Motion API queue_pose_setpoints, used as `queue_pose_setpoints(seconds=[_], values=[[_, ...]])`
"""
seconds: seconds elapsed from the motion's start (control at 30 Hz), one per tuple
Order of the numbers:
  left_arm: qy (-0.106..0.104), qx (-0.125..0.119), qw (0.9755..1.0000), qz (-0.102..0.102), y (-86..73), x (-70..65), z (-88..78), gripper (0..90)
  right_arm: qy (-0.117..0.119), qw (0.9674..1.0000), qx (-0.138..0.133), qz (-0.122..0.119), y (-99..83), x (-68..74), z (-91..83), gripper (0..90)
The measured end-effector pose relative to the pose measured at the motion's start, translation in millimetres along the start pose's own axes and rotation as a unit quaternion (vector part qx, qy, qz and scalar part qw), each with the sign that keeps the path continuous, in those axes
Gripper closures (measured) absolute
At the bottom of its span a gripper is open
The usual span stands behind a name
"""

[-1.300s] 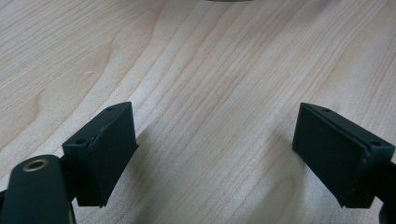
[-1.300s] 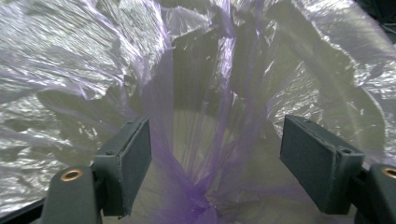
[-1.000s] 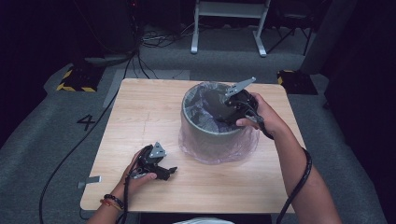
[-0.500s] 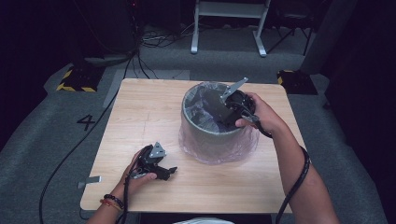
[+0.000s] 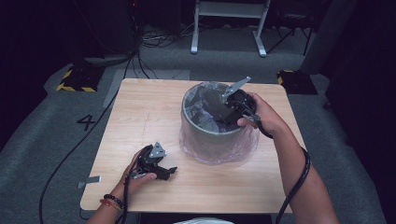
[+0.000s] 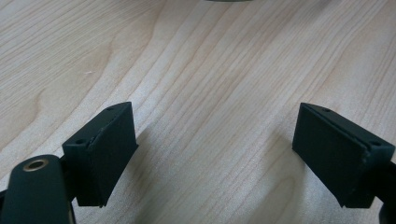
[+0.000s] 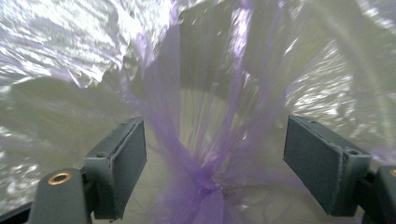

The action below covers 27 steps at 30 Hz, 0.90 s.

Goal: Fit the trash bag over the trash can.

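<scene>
We see the right gripper [image 7: 212,163] spread inside the bin [image 5: 212,133], its purple bag [image 7: 205,186] bunched between the jaws; left gripper [image 5: 169,171] spread at 7 o'clock

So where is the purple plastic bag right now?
In the high view the purple plastic bag lines the grey bin right of the table's middle, its edge folded down outside. The right gripper reaches inside it.

- table [image 5: 154,116]: pale wood, matt, fine grain;
- bin [image 5: 205,135]: grey, dull metal look;
- liner [image 7: 205,140]: thin purple plastic, glossy, crinkled;
- left gripper [image 6: 215,154] pads: black, matt
</scene>
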<state>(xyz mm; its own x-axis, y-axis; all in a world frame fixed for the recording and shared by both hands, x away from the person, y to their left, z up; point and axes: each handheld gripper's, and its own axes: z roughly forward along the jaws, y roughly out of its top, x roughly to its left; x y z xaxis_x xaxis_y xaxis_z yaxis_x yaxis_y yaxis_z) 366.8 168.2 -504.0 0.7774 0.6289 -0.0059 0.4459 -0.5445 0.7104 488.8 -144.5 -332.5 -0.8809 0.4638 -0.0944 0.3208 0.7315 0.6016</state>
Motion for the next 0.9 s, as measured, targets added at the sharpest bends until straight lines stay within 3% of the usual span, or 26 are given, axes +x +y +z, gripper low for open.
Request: queue_pose_setpoints(seconds=[0.37, 0.9], values=[[0.000, 0.000, 1.0000, 0.000, 0.0, -0.1, 0.0, 13.3, -0.010, 0.9987, -0.049, -0.001, -1.7, 1.5, -19.5, 20.4], [0.000, 0.000, 1.0000, 0.000, 0.0, 0.0, 0.0, 13.3, -0.015, 0.9971, -0.075, -0.001, -20.1, 0.8, -43.2, 19.4]])
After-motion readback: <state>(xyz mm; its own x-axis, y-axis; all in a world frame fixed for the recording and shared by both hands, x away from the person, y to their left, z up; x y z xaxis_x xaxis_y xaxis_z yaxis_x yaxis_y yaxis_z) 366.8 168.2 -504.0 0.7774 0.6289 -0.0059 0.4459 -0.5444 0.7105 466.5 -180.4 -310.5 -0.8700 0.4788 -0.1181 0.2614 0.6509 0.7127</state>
